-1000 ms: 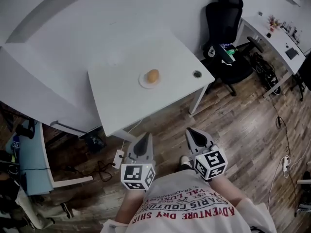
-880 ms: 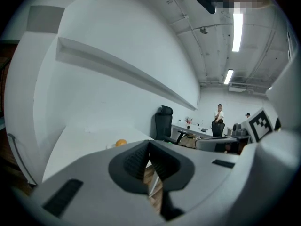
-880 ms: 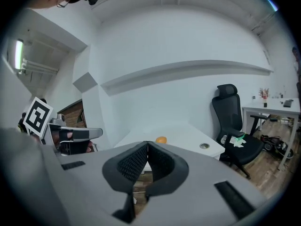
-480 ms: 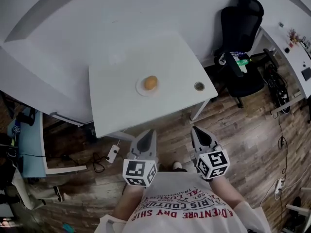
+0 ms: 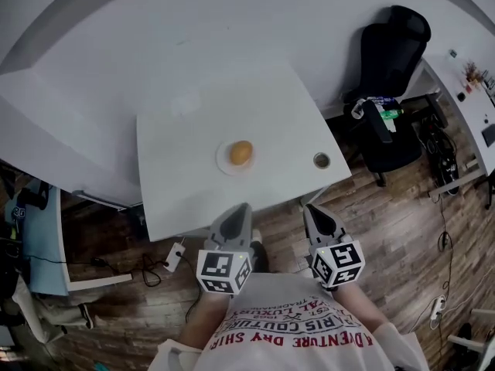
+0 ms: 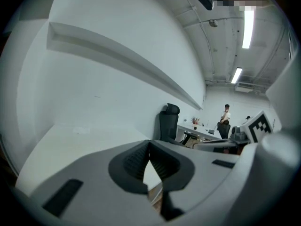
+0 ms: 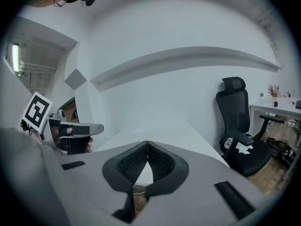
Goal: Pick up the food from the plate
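White surface (image 5: pixel 178 184) against a pale wall (image 5: pixel 193 22), wood-plank floor (image 5: pixel 387 222) around it, seen from overhead. Near the surface's middle, a small white plate (image 5: pixel 223 162) carrying the food (image 5: pixel 241 152), a rounded orange-brown piece resting on the plate's centre.

To the right of the plate, close to the surface's edge, a small dark round fitting (image 5: pixel 322 160), well apart from the plate. Farther right of the plate and off the surface, a black office chair (image 5: pixel 390 60), and past it a second white desk (image 5: pixel 462 107) with small clutter. Down and left of the plate, on the floor, a white power strip (image 5: pixel 175 255) with trailing cables.

On the wearer's side of the plate, about level with the surface's near edge, the left gripper (image 5: pixel 240 206) and the right gripper (image 5: pixel 308 207) side by side, both well apart from the plate and touching nothing. Left gripper's ribbed pads (image 6: pixel 134 161) pressed together at the tips, nothing pinched between them; right gripper's pads (image 7: pixel 130 165) likewise closed tip to tip and empty. Food untouched on the plate.

In the left gripper view, far beyond the chair, a standing person (image 6: pixel 226 114) in a light top
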### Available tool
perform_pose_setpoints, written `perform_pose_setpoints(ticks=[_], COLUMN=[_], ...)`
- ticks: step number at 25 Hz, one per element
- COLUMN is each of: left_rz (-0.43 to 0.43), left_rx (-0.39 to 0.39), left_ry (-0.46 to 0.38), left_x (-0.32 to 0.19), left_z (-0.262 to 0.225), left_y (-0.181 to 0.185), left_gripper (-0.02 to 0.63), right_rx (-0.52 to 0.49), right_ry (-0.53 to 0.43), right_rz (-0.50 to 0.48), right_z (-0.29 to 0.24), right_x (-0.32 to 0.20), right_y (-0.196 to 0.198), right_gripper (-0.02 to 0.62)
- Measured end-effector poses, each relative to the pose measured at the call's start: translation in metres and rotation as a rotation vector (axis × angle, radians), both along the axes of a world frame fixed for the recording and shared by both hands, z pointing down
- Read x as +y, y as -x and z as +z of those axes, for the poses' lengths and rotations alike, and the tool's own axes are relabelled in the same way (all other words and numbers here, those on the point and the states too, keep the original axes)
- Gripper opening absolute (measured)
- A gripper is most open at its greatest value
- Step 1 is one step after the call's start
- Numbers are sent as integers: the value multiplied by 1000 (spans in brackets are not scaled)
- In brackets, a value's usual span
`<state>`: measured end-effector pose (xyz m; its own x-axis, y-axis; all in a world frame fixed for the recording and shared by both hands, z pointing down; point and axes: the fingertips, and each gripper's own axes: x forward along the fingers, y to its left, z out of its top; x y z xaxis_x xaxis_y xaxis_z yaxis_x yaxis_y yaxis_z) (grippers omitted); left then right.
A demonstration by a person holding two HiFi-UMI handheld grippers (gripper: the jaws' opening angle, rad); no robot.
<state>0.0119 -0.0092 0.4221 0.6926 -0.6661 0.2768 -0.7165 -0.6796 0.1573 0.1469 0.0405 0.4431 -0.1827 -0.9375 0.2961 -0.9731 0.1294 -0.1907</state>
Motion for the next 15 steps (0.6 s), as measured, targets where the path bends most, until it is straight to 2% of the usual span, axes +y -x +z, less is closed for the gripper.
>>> perform_pose_setpoints(ticks=[7, 15], left_rz=[34, 33], left_rx=[30, 10], left_ry=[-10, 51], left_x=[-100, -184], left_z=[-10, 12], left_y=[-9, 5], left_gripper=[6, 8], right_rx=[28, 52], right_ry=[14, 49], right_rz=[17, -8], right_z=[-6, 0], right_x=[-88, -175], right_y=[-3, 7], right_gripper=[12, 12])
